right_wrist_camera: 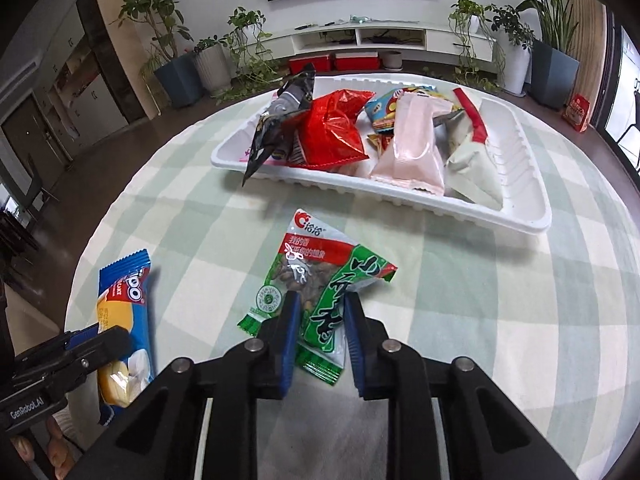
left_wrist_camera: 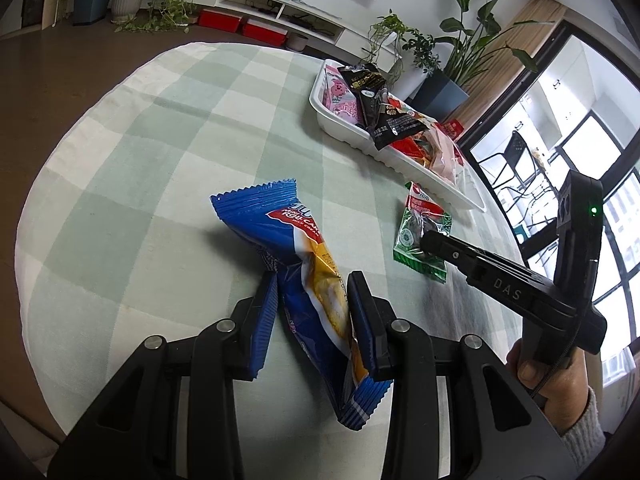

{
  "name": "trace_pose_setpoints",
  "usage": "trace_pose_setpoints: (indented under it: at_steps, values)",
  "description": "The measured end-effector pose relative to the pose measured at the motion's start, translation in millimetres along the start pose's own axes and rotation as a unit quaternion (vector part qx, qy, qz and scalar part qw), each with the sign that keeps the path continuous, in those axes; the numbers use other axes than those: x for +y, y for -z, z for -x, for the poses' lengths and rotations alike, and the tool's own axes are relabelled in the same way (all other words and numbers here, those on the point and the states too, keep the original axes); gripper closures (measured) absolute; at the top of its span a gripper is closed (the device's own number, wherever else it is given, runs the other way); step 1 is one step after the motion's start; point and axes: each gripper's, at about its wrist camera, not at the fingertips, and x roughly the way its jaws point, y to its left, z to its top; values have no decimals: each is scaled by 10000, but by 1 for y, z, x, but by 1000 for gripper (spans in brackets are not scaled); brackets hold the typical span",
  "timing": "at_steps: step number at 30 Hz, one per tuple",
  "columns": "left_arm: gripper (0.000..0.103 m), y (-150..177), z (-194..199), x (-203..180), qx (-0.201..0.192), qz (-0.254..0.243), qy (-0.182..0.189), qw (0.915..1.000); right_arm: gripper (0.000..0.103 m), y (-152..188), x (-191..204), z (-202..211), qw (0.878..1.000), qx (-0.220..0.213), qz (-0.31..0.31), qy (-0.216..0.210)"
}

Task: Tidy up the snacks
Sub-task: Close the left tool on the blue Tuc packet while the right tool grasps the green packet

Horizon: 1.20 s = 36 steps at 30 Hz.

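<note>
Pinching: my left tongs [left_wrist_camera: 312,300] clamp the blue cake packet [left_wrist_camera: 304,276], my right tongs [right_wrist_camera: 320,320] clamp the green seed packet [right_wrist_camera: 316,280]; white tray [right_wrist_camera: 520,216] beyond both, on the table [left_wrist_camera: 140,160].

Noted on the table [right_wrist_camera: 480,320]: a tray [right_wrist_camera: 520,168] at the far side, filled with heaped snack packets, most crowded toward its left end. Before the tray, a seed packet [right_wrist_camera: 316,280] between the right tongs [right_wrist_camera: 320,320]. Left of that, a cake bar [left_wrist_camera: 304,272] between the left tongs [left_wrist_camera: 312,320].
</note>
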Motion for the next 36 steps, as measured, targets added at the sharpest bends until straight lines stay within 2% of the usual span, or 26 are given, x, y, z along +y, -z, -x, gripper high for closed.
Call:
trace_pose_setpoints:
  at_steps: [12, 19, 21, 23, 24, 25, 26, 30, 34, 36]
  values:
    - [70, 3, 4, -9, -40, -166, 82, 9998, 80, 13, -13, 13, 9978, -82, -319, -579]
    - [70, 5, 5, -14, -5, -230, 55, 9997, 80, 18, -21, 18, 9967, -24, -434, -680]
    - [70, 5, 3, -14, 23, -247, 30, 9997, 76, 19, -22, 14, 9963, 71, -566, -649]
    - [70, 6, 3, -15, 44, -267, -6, 9996, 52, 19, -20, 13, 9960, 31, -601, -662]
    - [70, 7, 2, -15, 64, -277, -32, 9996, 44, 19, -18, 13, 9964, 11, -622, -568]
    - [70, 7, 1, -16, 93, -283, -46, 9995, 29, 19, -15, 13, 9968, -6, -618, -501]
    - [70, 7, 1, -16, 121, -289, -50, 9995, 22, 18, -11, 13, 9972, -21, -595, -447]
    - [69, 7, -2, -17, 164, -336, -84, 9993, 18, 16, 7, 5, 9994, 83, -288, -186]
    - [63, 6, -6, -17, 221, -322, -137, 9991, 13, 14, 21, -5, 9998, 109, 23, 180]
    - [62, 6, -7, -18, 217, -350, -147, 9990, 14, 15, 27, -9, 9991, 67, 252, 340]
